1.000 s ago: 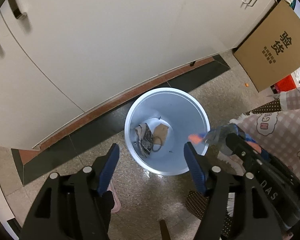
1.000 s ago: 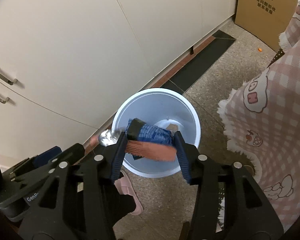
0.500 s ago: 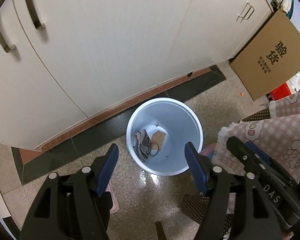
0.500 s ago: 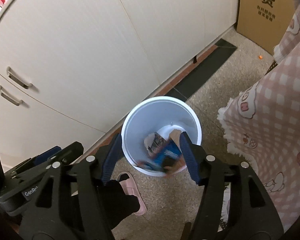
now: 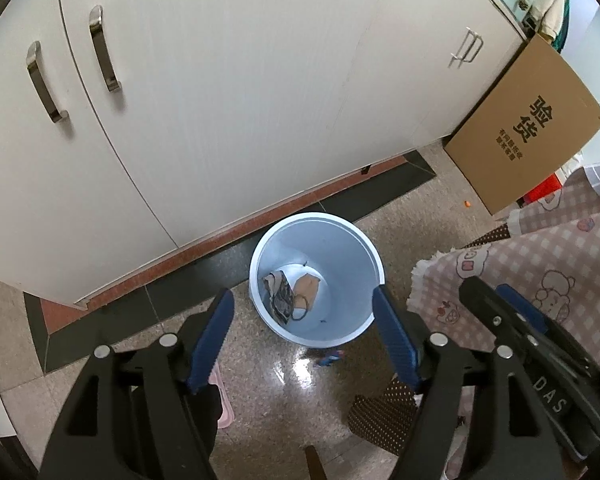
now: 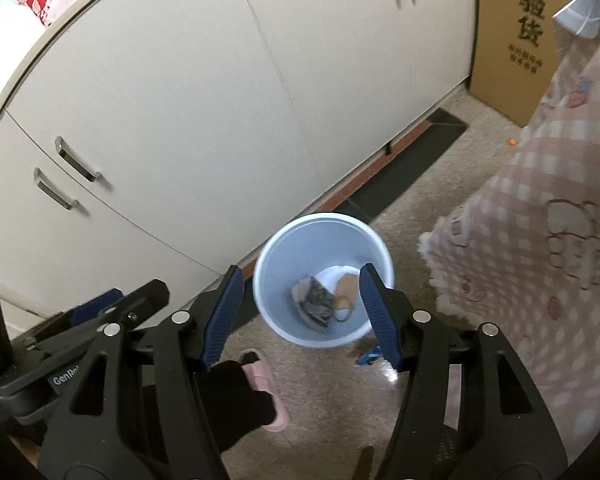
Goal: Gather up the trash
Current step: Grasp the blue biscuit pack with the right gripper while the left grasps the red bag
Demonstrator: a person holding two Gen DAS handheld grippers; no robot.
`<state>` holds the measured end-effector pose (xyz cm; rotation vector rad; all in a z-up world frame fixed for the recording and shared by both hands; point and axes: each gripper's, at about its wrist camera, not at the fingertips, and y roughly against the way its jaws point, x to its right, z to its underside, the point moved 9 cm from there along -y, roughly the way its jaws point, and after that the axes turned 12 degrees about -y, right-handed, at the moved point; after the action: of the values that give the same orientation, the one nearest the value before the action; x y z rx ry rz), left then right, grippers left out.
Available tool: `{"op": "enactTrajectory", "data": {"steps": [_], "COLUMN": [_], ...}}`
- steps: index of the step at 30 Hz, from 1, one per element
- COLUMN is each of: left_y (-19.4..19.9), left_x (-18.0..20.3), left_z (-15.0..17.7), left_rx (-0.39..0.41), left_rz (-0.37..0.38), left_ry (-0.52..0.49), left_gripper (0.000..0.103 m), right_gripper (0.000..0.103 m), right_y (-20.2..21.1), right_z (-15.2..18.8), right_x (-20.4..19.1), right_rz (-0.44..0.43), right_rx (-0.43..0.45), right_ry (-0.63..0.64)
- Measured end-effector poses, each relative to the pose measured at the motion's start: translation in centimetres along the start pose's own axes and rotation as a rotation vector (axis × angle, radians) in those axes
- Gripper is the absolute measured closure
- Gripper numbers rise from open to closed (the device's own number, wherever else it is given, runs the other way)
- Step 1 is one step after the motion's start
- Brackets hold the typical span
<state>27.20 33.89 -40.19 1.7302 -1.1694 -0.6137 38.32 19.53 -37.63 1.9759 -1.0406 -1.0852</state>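
A pale blue trash bin (image 5: 352, 240) stands on the floor by the cabinets; it also shows in the right wrist view (image 6: 284, 248). Crumpled paper and a brown scrap (image 5: 296, 292) lie in its bottom. A blue and orange wrapper (image 5: 330, 358) lies on the floor just outside the bin's near side, also seen in the right wrist view (image 6: 368, 357). My left gripper (image 5: 304, 336) is open and empty, high above the bin. My right gripper (image 6: 300, 316) is open and empty, also high above it.
White cabinet doors (image 5: 220, 80) with metal handles rise behind the bin. A cardboard box (image 5: 528, 128) leans at the right. A pink checked cloth (image 6: 540, 220) hangs at the right. A pink slipper (image 6: 264, 384) lies on the speckled floor.
My right gripper opened and dropped the blue and orange wrapper; it now lies on the floor beside the bin. Both grippers have risen away from the bin.
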Motion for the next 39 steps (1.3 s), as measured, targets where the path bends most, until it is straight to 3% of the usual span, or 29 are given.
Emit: {"op": "enactTrajectory", "data": {"steps": [6,12,16,21,24,26,28,32,36,38,39], "left_y": [3.3,10.4,15.8,19.6,20.7,21.0,21.0,20.4,20.0,19.8,19.7], "left_x": [0.8,2.3,6.0,13.8,18.9,22.8,26.6,31.6,35.3,36.8,37.8], "left_z": [-0.3,-2.1,-3.7,-4.3,-3.8,-3.1,-2.4,-1.3,-0.4,-0.2,-0.1], "left_rx": [0.057,0.208,0.324,0.384,0.397,0.393,0.380,0.351,0.326,0.312,0.310], "left_rz": [0.011,0.043,0.084,0.181,0.225,0.272,0.299,0.338,0.365,0.370,0.383], "left_ry": [-0.011,-0.021,-0.080,-0.204,-0.282,-0.337,-0.398,-0.482,-0.541,-0.559,-0.569], "left_gripper": [0.033,0.033,0.033,0.033,0.033,0.033,0.033,0.033,0.033,0.033,0.033], "right_gripper": [0.043,0.043,0.042,0.034,0.027,0.025,0.023,0.023,0.024,0.049,0.053], "right_y": [3.5,12.0,18.3,27.1,32.2,34.1,35.2,34.2,32.5,32.2,32.4], "right_z": [-0.2,-2.2,-3.7,-4.8,-4.6,-4.1,-3.6,-3.9,-3.9,-3.5,-3.4], "right_x": [-0.8,-3.1,-2.3,3.5,10.6,14.0,18.3,23.4,26.3,26.8,27.5], "right_rz": [0.002,-0.029,-0.032,0.046,0.187,0.254,0.323,0.358,0.303,0.282,0.256], "right_rx": [0.047,0.226,0.338,0.512,0.633,0.668,0.670,0.592,0.509,0.499,0.494], "right_ry": [0.031,0.083,0.071,-0.014,-0.125,-0.184,-0.251,-0.319,-0.335,-0.338,-0.349]}}
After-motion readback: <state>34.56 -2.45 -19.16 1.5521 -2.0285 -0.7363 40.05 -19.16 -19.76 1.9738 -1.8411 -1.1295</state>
